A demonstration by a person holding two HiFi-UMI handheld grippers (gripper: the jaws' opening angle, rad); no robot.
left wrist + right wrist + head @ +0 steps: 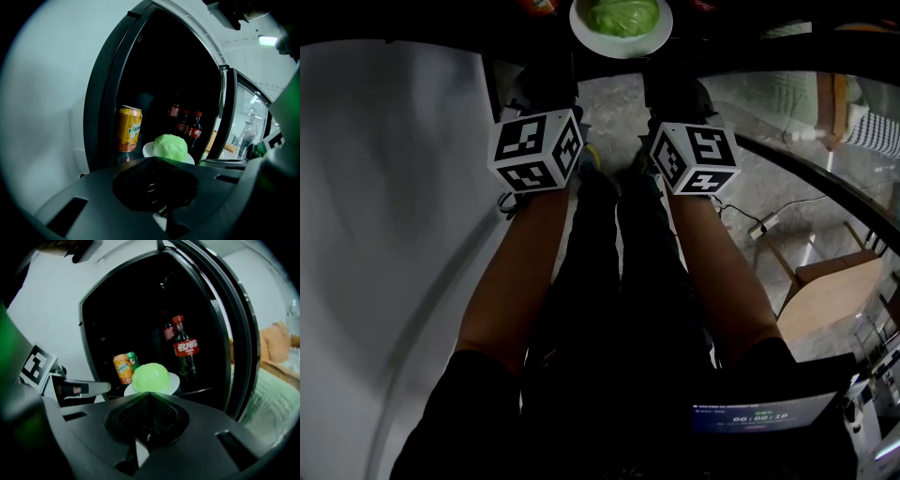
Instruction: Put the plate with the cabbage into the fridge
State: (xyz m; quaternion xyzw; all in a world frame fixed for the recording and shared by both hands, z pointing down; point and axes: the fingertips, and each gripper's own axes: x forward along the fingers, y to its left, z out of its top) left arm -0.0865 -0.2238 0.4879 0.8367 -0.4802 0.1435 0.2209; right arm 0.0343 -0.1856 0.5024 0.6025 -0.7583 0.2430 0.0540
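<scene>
Open fridge point(101, 93), glass door point(243, 117) swung to the right. The plate point(621, 52) with the cabbage point(622, 16) sits at the mouth of the fridge, ahead of and between both grippers. Left gripper point(155, 160): jaws drawn together to a point, with the plate's near rim running in right behind the tip, so it looks pinched on that rim. Right gripper point(149, 394): same closed state, and green from the cabbage glows on its nose. Can't tell whether the plate rests on the shelf or hangs just above it. Inside the fridge there is an orange soda can point(129, 129) just left of the plate, with a green can point(134, 358) behind it. Cola bottles point(186, 350) stand further back to the right. To do this step well, keep both grippers level so the cabbage doesn't roll. Slide the plate straight in through the gap between the can and the bottles, and lower it until it bears fully on the shelf. Open both grippers together, then back out low and straight without nudging the rim or the can.
</scene>
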